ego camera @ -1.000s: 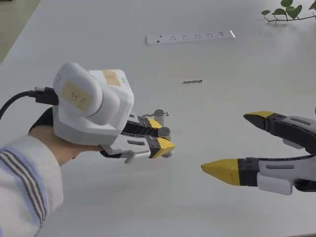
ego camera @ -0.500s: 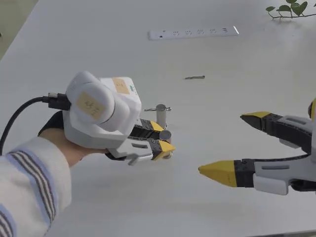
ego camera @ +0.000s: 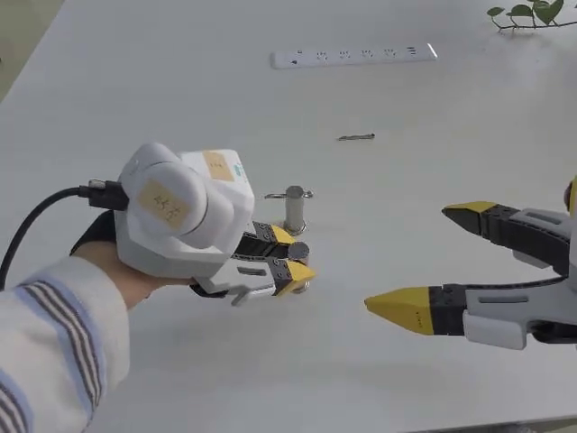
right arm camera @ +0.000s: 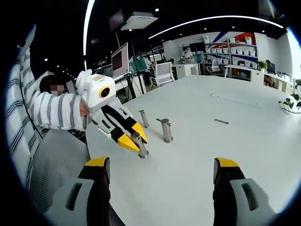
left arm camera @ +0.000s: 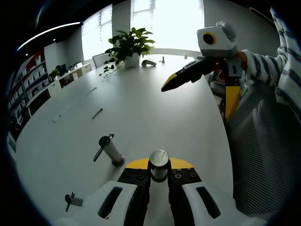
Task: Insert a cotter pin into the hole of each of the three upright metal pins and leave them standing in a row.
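My left gripper (ego camera: pixel 295 263) is shut on an upright metal pin (ego camera: pixel 299 252), whose round top (left arm camera: pixel 159 158) sits between the jaws; its foot looks to rest on the table. Just behind stands a second pin (ego camera: pixel 295 207) with a cotter pin through its hole (ego camera: pixel 276 195), also in the left gripper view (left arm camera: pixel 112 149). A third pin (left arm camera: pixel 73 200), with a ring at its side, is at the lower left there, and in the right gripper view (right arm camera: pixel 143 118). A loose cotter pin (ego camera: pixel 356 137) lies farther back. My right gripper (ego camera: pixel 428 262) hangs open to the right, empty.
A white power strip (ego camera: pixel 355 56) lies across the far side of the white table (ego camera: pixel 180 99). Plant leaves (ego camera: pixel 530 13) reach in at the far right corner. A black cable (ego camera: pixel 41 221) trails from the left gripper. Office desks and chairs (right arm camera: pixel 162 70) stand beyond the table.
The head camera has shifted slightly. My left gripper has sunk a little toward me, still shut on the pin, and the rear pin shows more fully. The right gripper has stayed open and nearly still.
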The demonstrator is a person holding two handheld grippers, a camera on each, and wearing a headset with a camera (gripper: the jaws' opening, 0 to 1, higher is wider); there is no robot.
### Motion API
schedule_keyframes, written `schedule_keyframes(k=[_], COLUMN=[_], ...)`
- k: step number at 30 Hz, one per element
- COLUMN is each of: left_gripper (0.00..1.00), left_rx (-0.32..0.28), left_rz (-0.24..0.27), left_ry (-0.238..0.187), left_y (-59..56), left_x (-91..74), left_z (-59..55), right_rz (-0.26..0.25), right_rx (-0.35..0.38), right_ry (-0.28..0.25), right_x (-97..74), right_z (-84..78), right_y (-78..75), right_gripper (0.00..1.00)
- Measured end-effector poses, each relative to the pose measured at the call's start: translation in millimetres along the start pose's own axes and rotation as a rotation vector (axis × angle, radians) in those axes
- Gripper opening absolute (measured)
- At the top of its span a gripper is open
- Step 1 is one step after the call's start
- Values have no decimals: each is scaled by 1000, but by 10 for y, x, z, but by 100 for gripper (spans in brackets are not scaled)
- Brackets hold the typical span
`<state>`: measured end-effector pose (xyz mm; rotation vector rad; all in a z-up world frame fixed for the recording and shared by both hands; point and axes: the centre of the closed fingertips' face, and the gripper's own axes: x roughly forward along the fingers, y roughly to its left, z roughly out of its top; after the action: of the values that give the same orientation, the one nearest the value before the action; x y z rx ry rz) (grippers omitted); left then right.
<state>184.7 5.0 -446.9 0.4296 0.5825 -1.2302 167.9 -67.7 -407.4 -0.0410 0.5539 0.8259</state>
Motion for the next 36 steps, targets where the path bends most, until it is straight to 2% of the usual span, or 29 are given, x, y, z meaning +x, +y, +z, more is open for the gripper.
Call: schedule_keyframes(k=[7, 21, 25, 28, 36], left_gripper=[9, 10, 10, 10, 10], left_rx=[-18, -13, -29, -2, -54], left_rz=[1, -5, -3, -3, 4], left_ry=[-2, 0, -18, -27, -53], left_y=[0, -19, -19, -29, -32], left_x=[5, 5, -5, -12, -21], left_z=[-28, -121, -114, -113, -104], right_rz=[1, 1, 3, 9, 19], right_rx=[3, 1, 3, 2, -1], right_ry=[3, 7, 8, 11, 20], right_x=[9, 17, 23, 37, 60], right_z=[-11, -15, -21, -26, -43], right_y=[5, 1, 7, 25, 50], right_gripper=[90, 89, 89, 89, 89])
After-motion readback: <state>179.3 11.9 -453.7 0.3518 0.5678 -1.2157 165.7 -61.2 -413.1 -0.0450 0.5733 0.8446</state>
